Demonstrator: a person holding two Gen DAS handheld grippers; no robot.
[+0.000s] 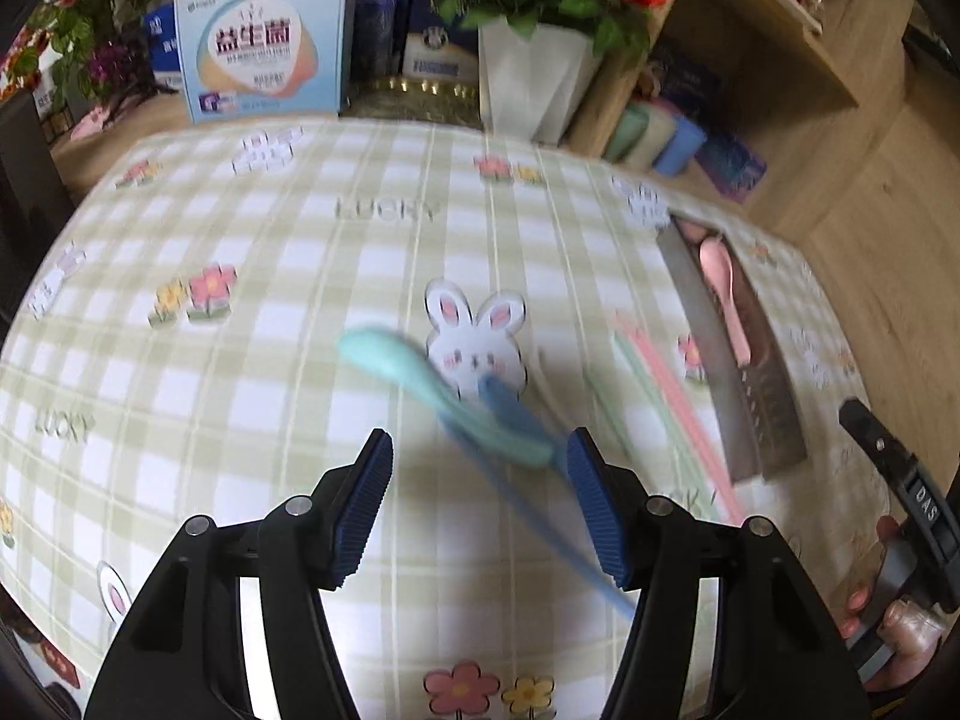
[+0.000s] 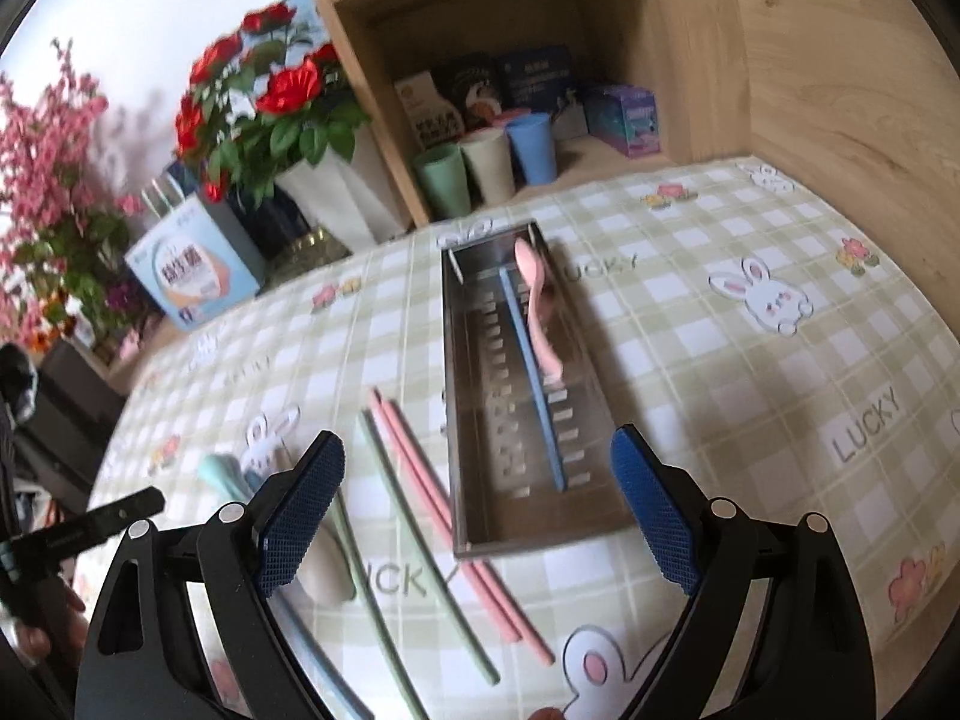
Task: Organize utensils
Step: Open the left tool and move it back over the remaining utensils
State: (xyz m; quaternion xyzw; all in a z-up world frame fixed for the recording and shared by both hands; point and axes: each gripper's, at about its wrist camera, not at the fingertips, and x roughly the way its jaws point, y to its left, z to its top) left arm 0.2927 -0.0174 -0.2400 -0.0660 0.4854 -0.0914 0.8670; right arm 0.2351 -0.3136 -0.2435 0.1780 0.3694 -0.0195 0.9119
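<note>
Left gripper (image 1: 474,504) gapes wide, holding nothing, above the mint spoon (image 1: 420,384).
I'd pinch its stiff, light, slick handle mid-length; it lies left of the steel tray (image 2: 474,408), where my right gripper (image 2: 477,516) hangs wide.

Left gripper (image 1: 477,483): black frame, blue ribbed pads (image 1: 363,501), jaws spread wide, nothing clamped between them; pointed forward and down. Also visible at the left edge of the right wrist view (image 2: 129,504), with the person's left hand (image 2: 45,624) behind it.

Right gripper (image 2: 477,504): same build, blue textured pads (image 2: 654,513), jaws spread wide, nothing between them. Person's right hand (image 1: 888,618), pink-nailed, wraps its handle in the left wrist view.
</note>
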